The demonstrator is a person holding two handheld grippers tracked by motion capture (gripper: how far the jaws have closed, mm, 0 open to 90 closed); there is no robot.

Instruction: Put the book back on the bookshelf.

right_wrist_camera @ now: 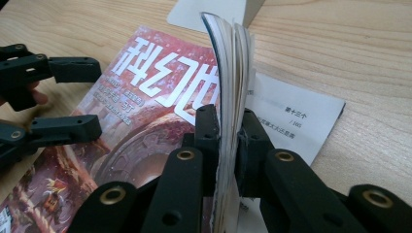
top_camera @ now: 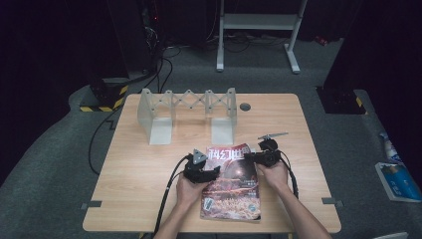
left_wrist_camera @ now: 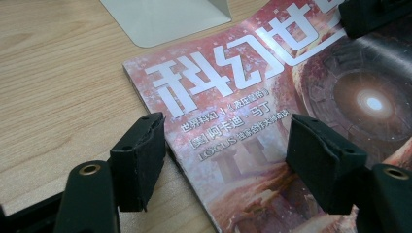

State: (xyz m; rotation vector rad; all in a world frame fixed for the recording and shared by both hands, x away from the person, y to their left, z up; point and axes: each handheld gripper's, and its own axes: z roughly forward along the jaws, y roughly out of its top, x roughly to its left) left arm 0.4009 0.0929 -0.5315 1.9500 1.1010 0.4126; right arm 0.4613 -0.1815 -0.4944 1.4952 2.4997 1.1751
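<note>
While right tongs (right_wrist_camera: 228, 141) pinch magazine (top_camera: 231, 181) pages, left tongs (left_wrist_camera: 226, 155) gape over the wooden table (top_camera: 129, 169)

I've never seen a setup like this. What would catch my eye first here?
Probably the red science-fiction magazine lying on the near middle of the wooden table, with big white Chinese characters on its cover. The right tool pinches a lifted sheaf of its pages at the right edge, while the left tool straddles its left edge, jaws open. Behind stands a grey expandable book rack.

A light wooden desk (top_camera: 149, 169) carries a red-covered magazine (top_camera: 234, 194) near its front edge and a grey folding rack (top_camera: 186, 112) farther back.
</note>
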